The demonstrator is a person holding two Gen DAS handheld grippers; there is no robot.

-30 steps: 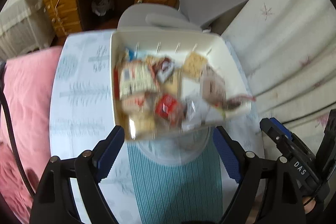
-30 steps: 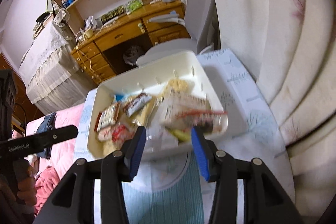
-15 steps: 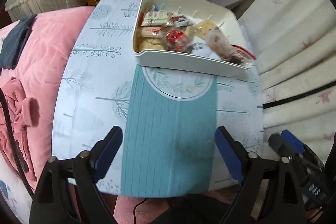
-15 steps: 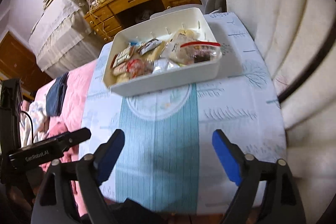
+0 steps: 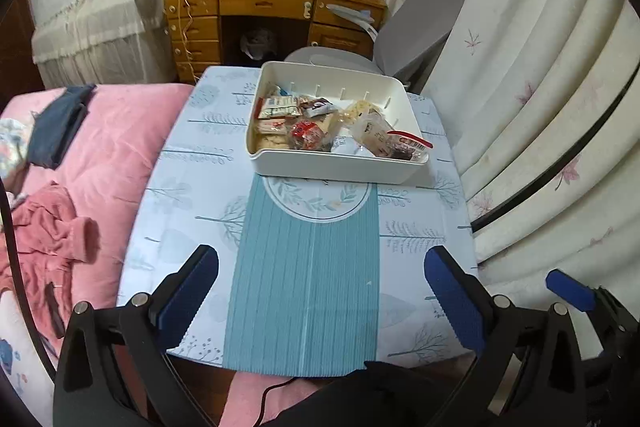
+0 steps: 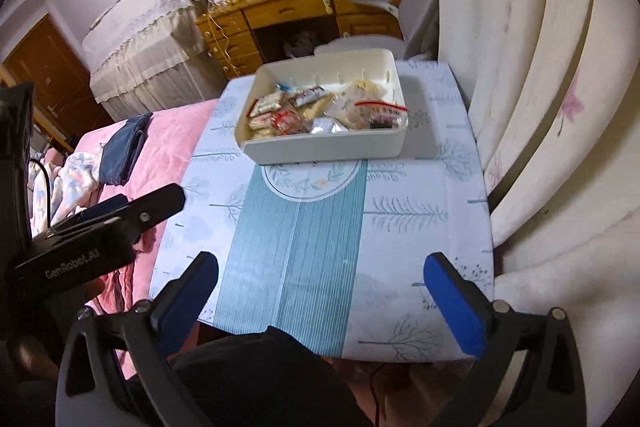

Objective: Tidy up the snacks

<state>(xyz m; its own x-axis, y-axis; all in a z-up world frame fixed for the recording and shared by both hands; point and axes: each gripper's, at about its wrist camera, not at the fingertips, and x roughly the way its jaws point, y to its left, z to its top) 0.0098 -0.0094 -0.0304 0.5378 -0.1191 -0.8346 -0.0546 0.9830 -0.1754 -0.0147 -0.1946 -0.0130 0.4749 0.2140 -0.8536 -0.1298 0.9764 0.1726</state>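
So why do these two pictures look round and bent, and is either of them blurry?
Both views are fisheye: dark corners, and the curtain bows outward. The left wrist view is sharp on the white bin of snacks. The right wrist view is softer, slightly smeared on the tablecloth.

snacks (image 5: 316, 131) in bin (image 5: 336, 169), bin on table's (image 5: 192, 187) far end
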